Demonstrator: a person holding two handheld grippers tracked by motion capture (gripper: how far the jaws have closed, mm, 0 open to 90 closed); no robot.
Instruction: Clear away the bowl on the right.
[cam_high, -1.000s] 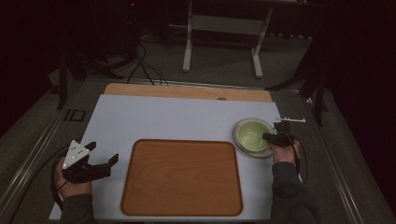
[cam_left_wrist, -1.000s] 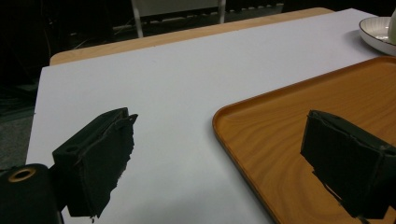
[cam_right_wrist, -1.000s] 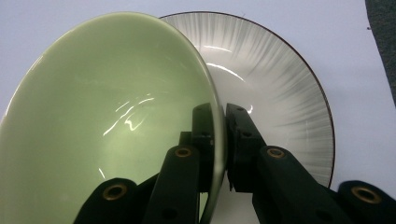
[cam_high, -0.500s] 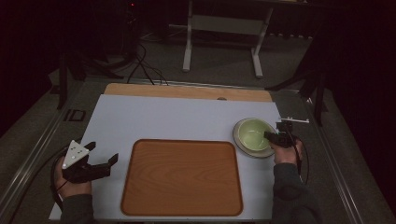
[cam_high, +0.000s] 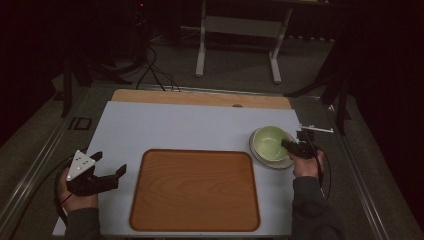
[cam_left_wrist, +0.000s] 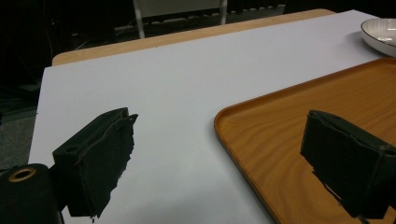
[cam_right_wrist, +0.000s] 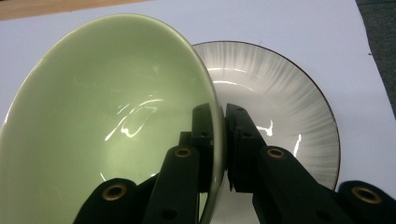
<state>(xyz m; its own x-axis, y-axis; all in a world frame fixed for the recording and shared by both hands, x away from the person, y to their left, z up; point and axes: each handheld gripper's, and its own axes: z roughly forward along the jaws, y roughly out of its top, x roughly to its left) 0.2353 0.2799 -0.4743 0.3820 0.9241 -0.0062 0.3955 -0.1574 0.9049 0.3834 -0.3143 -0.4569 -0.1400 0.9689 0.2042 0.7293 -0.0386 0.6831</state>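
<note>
White surface (cam_high: 165, 130), dark room. Right tool (cam_right_wrist: 220, 122) is clamped on the glossy pale-green ceramic bowl's (cam_right_wrist: 107, 116) rim; bowl's now tipped up off the white streaked plate (cam_right_wrist: 280, 93), so the lift looks underway. Left tool (cam_left_wrist: 219, 158) gapes, holding nothing.

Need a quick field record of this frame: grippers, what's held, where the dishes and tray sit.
left gripper: open, holds nothing, just left of the tray
right gripper: shut on the rim of the green bowl
bowl: tilted, over the white plate
plate: on the white mat, beyond the tray's far right corner
wooden tray: nothing on it, at the near middle of the mat
</note>
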